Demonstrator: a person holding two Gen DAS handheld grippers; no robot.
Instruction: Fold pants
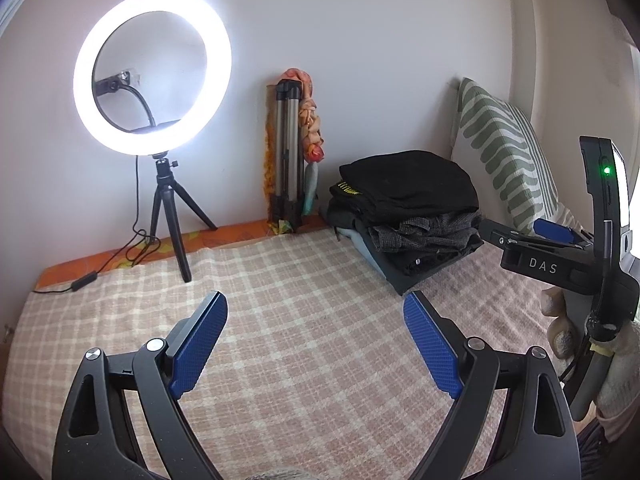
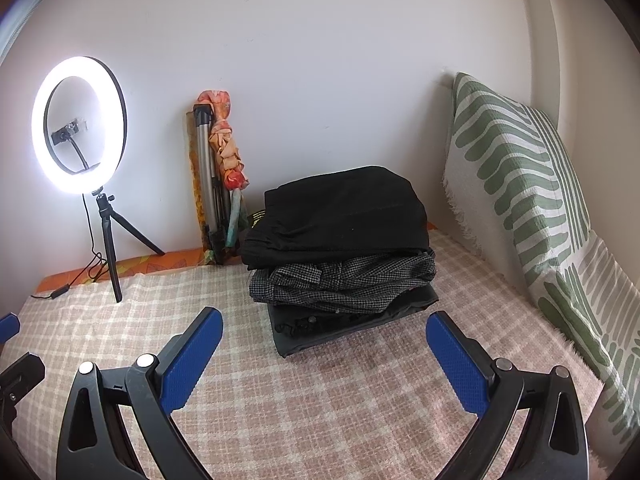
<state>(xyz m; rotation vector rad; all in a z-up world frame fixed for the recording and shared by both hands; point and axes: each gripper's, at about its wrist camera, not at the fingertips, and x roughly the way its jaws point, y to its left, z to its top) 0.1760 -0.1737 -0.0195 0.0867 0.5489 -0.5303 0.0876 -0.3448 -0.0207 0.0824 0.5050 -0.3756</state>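
Both sets of jaws stand wide with nothing between them: left gripper [image 1: 316,312] and right gripper [image 2: 324,330] each hover over bare checked blanket [image 2: 320,420].

Just ahead of the right jaws, and ahead and to the right of the left ones, sits the stack [image 2: 340,248] of folded garments: a black piece on top, a houndstooth one under it, a dark one at the bottom. We see no loose pants anywhere on the bed.

We judge the folding either finished, with the stack as the result, or paused before another pair is brought in; the frames alone do not settle which.

Writing: "DAS" in pale letters on the right gripper's body, seen from the left wrist. A yellow label [image 1: 349,189] shows on the stack's upper layers, too small to read.

Beyond, against the wall: ring light [image 1: 152,72], folded tripod [image 1: 286,152], striped pillow [image 2: 516,184].
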